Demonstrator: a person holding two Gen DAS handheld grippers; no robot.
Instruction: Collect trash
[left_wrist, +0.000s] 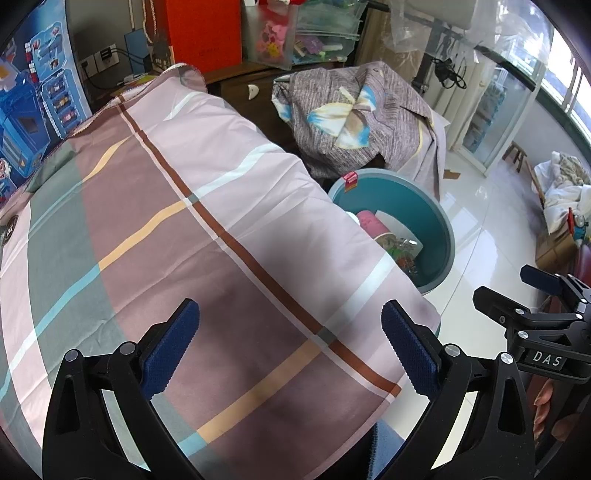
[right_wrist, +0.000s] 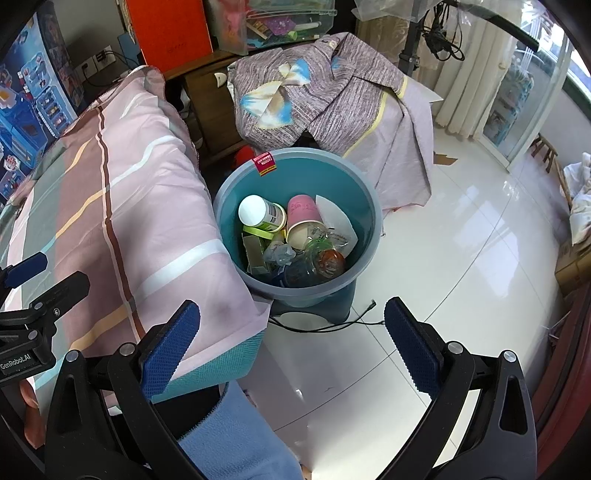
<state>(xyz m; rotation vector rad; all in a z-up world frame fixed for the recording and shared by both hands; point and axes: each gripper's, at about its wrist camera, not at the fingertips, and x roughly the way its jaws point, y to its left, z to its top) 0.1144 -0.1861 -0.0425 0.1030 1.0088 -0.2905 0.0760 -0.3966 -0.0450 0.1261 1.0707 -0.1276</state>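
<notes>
Hovering w/ fingers spread wide and empty, left claw (left_wrist: 290, 343) sits over the plaid-covered surface (left_wrist: 166, 221); right claw (right_wrist: 291, 343) likewise wide apart, nothing held, above the white floor (right_wrist: 443, 258). Teal bin (right_wrist: 221, 206) just beside surface edge holds trash: white-capped bottle (right_wrist: 260, 214), pink cup (right_wrist: 303, 219), wrappers
</notes>
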